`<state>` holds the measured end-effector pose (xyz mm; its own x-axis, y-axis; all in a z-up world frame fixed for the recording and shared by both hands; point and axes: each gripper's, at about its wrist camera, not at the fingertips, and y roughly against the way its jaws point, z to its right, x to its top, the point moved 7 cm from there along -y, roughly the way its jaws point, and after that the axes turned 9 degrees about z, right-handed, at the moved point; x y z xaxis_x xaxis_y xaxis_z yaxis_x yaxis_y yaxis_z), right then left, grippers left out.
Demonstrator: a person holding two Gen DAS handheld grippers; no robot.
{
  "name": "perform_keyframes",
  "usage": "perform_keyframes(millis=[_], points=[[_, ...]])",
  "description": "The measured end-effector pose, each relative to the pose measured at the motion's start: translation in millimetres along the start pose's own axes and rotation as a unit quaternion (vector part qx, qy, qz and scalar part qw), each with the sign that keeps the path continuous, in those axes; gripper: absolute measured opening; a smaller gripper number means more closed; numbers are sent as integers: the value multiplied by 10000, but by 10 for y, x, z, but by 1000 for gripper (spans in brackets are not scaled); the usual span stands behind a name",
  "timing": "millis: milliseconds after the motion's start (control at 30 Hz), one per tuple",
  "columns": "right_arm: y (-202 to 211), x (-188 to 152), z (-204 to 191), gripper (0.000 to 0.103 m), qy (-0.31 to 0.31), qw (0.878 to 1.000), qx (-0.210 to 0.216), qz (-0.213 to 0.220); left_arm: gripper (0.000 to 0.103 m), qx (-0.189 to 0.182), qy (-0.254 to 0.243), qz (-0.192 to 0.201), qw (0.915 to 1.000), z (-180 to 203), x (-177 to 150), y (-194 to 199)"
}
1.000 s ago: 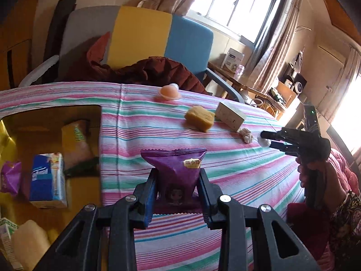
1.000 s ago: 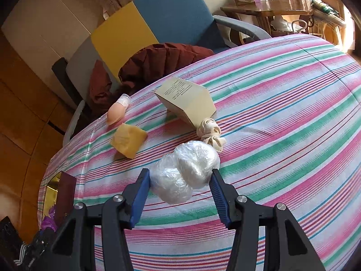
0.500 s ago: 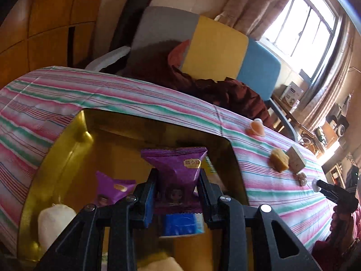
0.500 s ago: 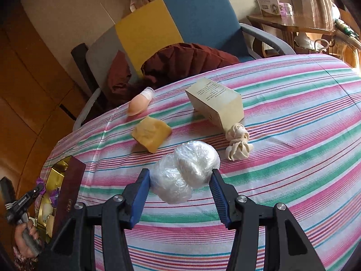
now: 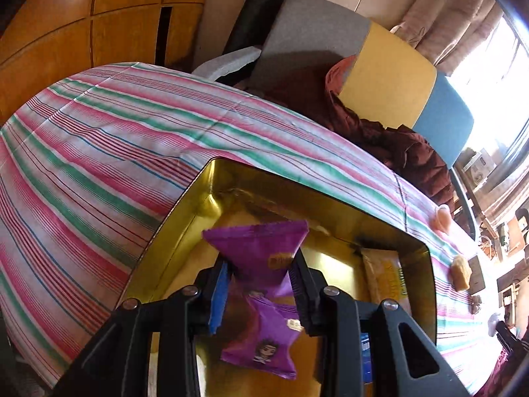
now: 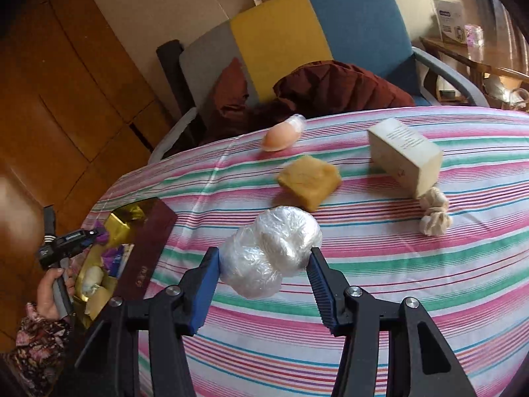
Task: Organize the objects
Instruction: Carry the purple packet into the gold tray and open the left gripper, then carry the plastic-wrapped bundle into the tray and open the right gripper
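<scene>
The left gripper (image 5: 259, 284), jaws just easing apart, pinches one purple snack packet (image 5: 261, 251) over the gold tin (image 5: 185, 218); a second purple packet (image 5: 264, 340) lies below it. The right gripper (image 6: 264, 266) clamps one plastic-wrapped bundle (image 6: 271, 251). Ahead: one yellow sponge (image 6: 309, 178), one printed box (image 6: 403, 155), text unreadable.

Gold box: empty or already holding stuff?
Holding stuff. The gold box already contains a purple packet and a yellow packet.

bright window (image 5: 496, 66) glare, fisheye-warped edges, slight blur.
</scene>
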<state>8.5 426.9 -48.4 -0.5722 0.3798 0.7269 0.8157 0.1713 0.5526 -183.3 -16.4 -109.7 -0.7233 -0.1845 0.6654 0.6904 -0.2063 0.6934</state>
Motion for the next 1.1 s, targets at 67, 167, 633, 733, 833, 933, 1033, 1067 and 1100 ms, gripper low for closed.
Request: perform_keyframes(millis=[67, 167, 633, 733, 833, 933, 1033, 1067, 1100], points=[[-49, -42, -285, 54, 171, 9996, 239, -42, 36, -32, 43, -31, 10000, -31, -4, -13], [-113, -117, -727, 54, 439, 9970, 635, -108, 39, -52, 192, 23, 9998, -92, -7, 21], [-730, -456, -2004, 54, 922, 9805, 1580, -716, 41, -229, -79, 705, 9972, 29, -317, 627], [-1040, -447, -2223, 54, 1026, 9785, 1547, -896, 41, -267, 140, 711, 9970, -44, -352, 683], [-1352, -449, -2448, 54, 1121, 9769, 1484, -1054, 41, -175, 140, 690, 9974, -87, -340, 713], [-1659, -472, -2671, 54, 1356, 9730, 1386, -1255, 41, -140, 228, 794, 9965, -162, -307, 772], [-1933, -491, -2835, 54, 1489, 9696, 1311, -1430, 41, -100, 301, 816, 9962, -237, -298, 799], [-2021, -490, -2878, 54, 1530, 9691, 1258, -1470, 41, -83, 324, 807, 9962, -260, -295, 799], [-2101, -483, -2919, 54, 1543, 9687, 1225, -1510, 41, -59, 361, 806, 9961, -287, -292, 807]])
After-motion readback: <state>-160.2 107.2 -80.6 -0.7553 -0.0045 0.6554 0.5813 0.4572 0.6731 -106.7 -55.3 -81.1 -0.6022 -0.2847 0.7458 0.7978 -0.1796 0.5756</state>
